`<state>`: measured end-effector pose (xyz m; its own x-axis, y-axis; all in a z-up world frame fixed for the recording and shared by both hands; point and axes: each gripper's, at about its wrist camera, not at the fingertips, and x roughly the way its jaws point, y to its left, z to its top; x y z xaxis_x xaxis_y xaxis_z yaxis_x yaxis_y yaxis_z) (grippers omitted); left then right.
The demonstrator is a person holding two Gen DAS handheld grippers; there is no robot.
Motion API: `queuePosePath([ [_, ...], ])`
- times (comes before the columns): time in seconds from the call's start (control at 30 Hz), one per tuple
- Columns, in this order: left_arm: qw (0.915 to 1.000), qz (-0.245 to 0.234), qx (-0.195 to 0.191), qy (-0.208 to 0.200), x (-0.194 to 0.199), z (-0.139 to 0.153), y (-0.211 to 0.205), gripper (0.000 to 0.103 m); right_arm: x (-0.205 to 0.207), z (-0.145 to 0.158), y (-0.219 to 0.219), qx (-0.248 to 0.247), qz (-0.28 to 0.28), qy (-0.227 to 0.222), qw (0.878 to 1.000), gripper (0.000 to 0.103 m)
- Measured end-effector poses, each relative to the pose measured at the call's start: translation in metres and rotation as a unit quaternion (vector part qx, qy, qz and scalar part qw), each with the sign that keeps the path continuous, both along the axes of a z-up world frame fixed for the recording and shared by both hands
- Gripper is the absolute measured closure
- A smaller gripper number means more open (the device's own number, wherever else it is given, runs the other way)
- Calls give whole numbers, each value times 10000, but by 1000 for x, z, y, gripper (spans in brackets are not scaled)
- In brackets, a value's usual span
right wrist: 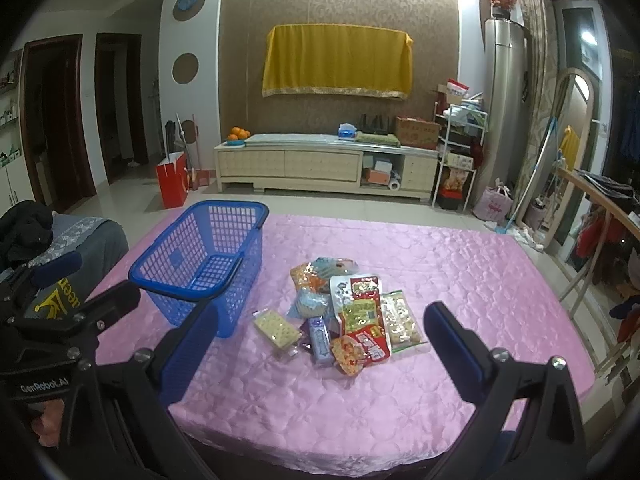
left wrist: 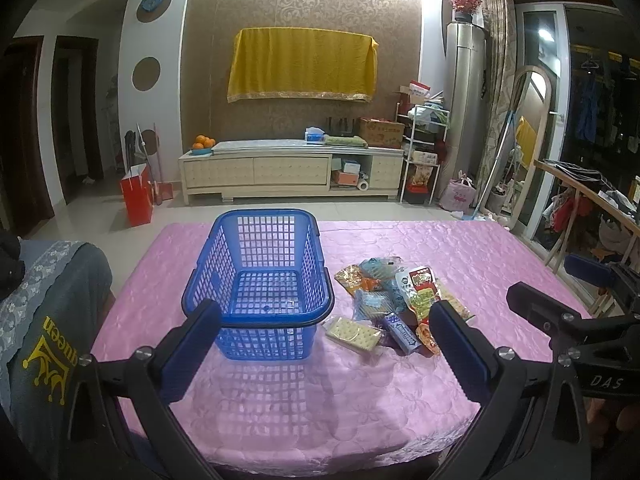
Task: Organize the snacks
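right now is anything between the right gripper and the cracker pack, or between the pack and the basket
Nothing visible. The right gripper is open, with only bare pink tablecloth before the cracker pack. The pack lies at the pile's basket side, and the blue basket is empty with its handle folded down.

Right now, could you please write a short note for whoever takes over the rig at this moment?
Left tool: open, holding nothing, hovering near the table edge in front of the basket.
Right tool: open, holding nothing, facing the snack pile.
Basket stands on the pink cloth, nothing in it. Snacks lie in a heap to its right, with a cracker pack nearest the basket.
Done: nothing packed yet.
Left: move every snack into the basket.
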<state>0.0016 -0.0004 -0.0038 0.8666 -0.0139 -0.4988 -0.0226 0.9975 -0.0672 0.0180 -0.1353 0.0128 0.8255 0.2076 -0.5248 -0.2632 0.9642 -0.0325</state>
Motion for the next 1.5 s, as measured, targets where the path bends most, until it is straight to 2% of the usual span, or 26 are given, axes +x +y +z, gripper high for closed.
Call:
queuePosePath([
  [1.5,10000,-7,-22,37,-3,-1,5,0,-1,-2,2,0,37,67,10000,0],
])
